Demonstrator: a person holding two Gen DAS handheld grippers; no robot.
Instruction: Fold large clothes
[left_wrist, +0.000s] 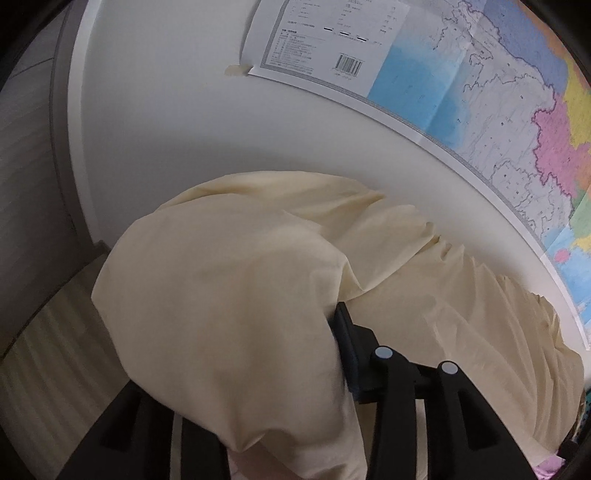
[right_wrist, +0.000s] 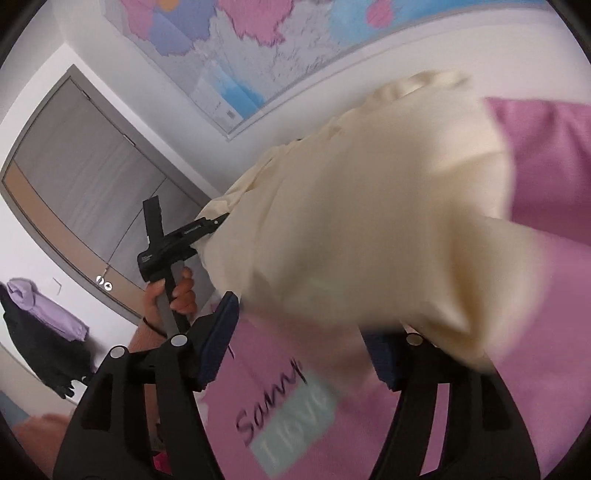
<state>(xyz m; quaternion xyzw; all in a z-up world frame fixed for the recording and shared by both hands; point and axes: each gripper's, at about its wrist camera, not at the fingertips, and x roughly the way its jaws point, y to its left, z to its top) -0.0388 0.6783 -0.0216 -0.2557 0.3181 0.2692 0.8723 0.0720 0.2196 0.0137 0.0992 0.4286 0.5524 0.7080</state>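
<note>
Left wrist view: the left gripper (left_wrist: 314, 354) is clamped on a bunched cream garment (left_wrist: 236, 280), which drapes over its fingers toward twelve o'clock, before a wall map (left_wrist: 498, 122). The right gripper (right_wrist: 299, 343) stands with its jaws apart; blurred cloth hangs over one finger, so whether it pinches anything is unclear. Below lies pink bedding (right_wrist: 535, 295). No tidy fold shows; folding seems barely begun.

We hold our left gripper (right_wrist: 207, 225) raised, our bare left hand (right_wrist: 173, 295) wrapped round its handle and its jaws closed on cream cloth (left_wrist: 229, 295), while our right gripper (right_wrist: 299, 347) stands with its jaws spread apart, cloth draped over one finger.
</note>
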